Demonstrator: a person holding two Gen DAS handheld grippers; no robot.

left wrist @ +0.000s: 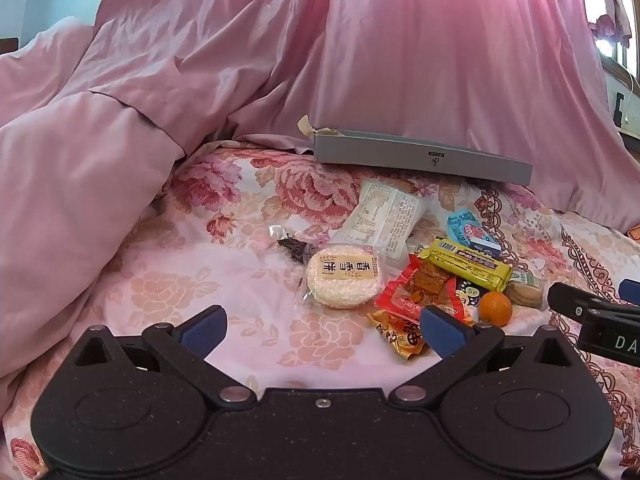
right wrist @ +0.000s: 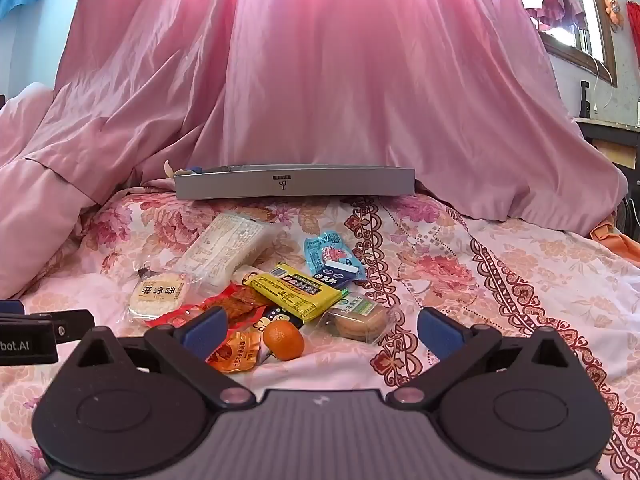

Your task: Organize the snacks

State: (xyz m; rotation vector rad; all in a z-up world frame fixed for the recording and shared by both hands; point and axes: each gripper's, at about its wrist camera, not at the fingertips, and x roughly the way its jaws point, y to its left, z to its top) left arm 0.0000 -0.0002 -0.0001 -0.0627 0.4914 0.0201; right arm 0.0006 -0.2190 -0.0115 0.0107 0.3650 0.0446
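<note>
One mandarin, one round rice cake, one yellow bar lying long-ways from upper left down to lower right, all piled on the floral sheet before one grey box. Left gripper and right gripper both hang spread wide, holding nothing.

Readable txt: few labels on snacks, box & gripper bodies.

Round rice cracker pack, centre of left view: "香雪饼", upside down. Grey box, mid right view: small logo mark, unreadable. Right gripper body, right edge of left view: "DA". Left gripper body, left edge of right view: "bot.AI". Yellow bar wrapper: barcode, txt too small.
</note>
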